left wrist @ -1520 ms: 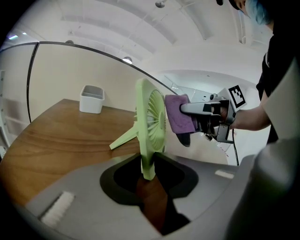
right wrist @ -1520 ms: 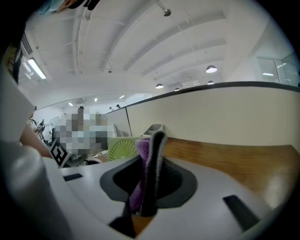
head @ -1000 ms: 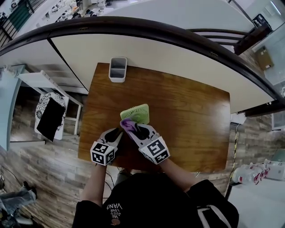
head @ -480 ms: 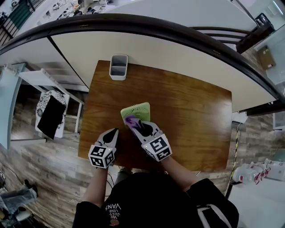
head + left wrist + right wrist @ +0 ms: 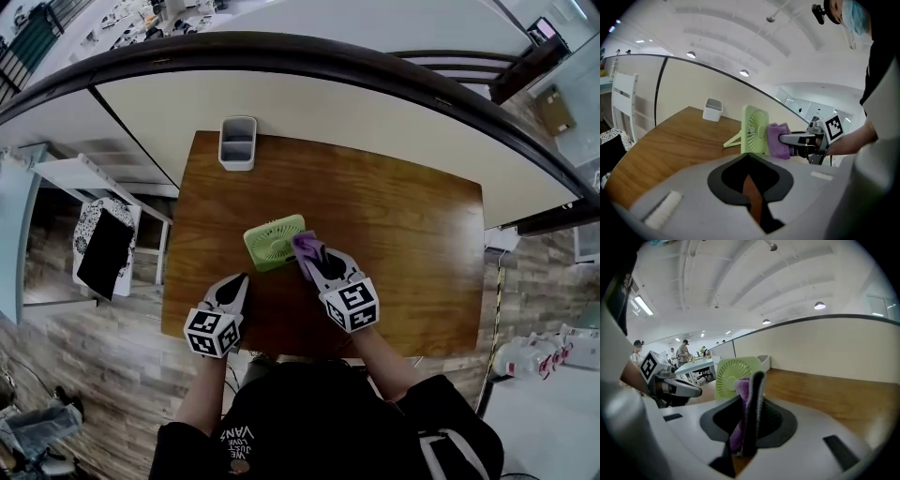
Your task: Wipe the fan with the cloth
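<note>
1. Fan [image 5: 274,242]: pale green, upright on its prop stand near the middle of the table [image 5: 403,244], grille toward the person. Looks light, so probably apt to slide or tip under a push.
2. Cloth [image 5: 307,247]: purple, folded, clamped in the right tongs [image 5: 314,261] and pressed to the fan's right edge.
3. Left tongs [image 5: 238,281]: closed together, nothing between them, low over the table just short of the fan.
4. Method, as a judgement: light, even strokes along the frame, then across the grille. Only cloth on the plastic, never the tong tips.
5. Precaution: brace the fan's left side with the closed left tongs if it shifts. Watch for cloth snagging in the grille slots.
</note>
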Motion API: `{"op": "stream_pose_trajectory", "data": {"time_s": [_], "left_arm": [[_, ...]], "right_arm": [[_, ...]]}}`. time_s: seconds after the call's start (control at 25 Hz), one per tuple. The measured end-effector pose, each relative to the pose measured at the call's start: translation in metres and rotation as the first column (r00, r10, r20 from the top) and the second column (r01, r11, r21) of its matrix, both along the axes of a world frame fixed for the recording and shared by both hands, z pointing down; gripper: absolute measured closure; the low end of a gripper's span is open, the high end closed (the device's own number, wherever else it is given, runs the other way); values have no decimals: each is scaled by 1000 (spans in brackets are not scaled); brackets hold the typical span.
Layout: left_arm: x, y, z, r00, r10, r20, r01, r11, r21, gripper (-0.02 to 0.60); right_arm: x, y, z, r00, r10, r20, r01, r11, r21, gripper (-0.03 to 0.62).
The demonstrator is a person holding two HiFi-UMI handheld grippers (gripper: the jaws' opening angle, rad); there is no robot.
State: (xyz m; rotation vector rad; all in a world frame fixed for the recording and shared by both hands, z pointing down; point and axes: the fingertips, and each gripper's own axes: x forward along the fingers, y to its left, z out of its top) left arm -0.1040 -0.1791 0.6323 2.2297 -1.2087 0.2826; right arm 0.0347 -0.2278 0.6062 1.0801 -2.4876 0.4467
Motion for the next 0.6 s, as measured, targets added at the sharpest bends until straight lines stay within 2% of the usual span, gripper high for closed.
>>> {"op": "stream_pose_trajectory", "data": {"time_s": [0.2, 0.36, 0.48, 0.6], "left_arm": [[1, 3, -5, 1000, 1, -4, -1, 1000, 8, 569], [-2, 5, -7, 1000, -5, -11, 5, 1000, 13, 571], [-4, 6, -10, 1000, -8, -19, 8, 1000, 20, 571], [-7, 8, -13, 1000, -13, -26, 14, 1000, 25, 571]], "right_arm": [[22, -10, 2, 996, 86, 11, -86, 996, -13, 502], [21, -8, 1, 995, 97, 8, -97, 995, -13, 502], [11, 0, -5, 996, 81, 26, -81, 997, -13, 502], [-16, 20, -3, 999, 11, 38, -10, 999, -37, 502]]}}
